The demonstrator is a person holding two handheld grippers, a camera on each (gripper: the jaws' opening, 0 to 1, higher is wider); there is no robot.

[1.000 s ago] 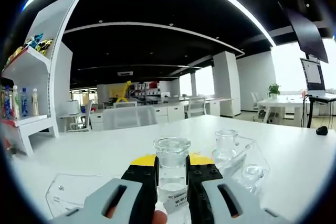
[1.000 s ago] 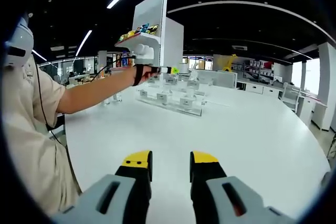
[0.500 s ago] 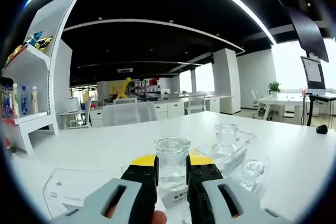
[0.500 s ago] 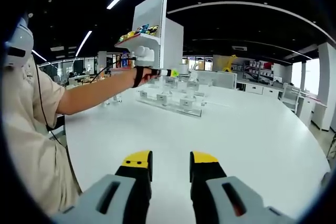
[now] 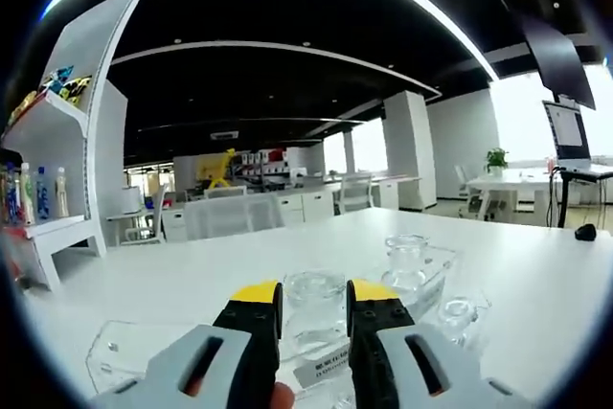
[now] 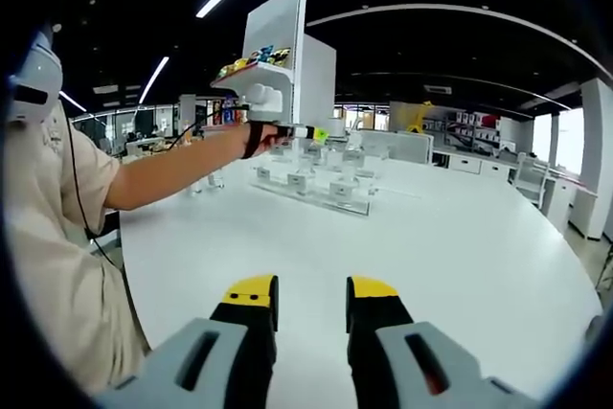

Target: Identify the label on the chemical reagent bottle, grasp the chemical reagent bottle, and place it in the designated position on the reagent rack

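Your left gripper (image 5: 313, 308) is clamped on the clear glass reagent bottle (image 5: 314, 316), jaws tight on both sides; its white label is partly cut off and too small to read. The bottle sits low over the clear acrylic reagent rack (image 5: 134, 352) (contact can't be told). Two more glass bottles (image 5: 406, 261) stand right of it, edges blurry. Your right gripper (image 6: 311, 299) hangs released over the smooth white table (image 6: 460, 237), nothing between its jaws. Your outstretched arm (image 6: 182, 165) reaches toward the far rack.
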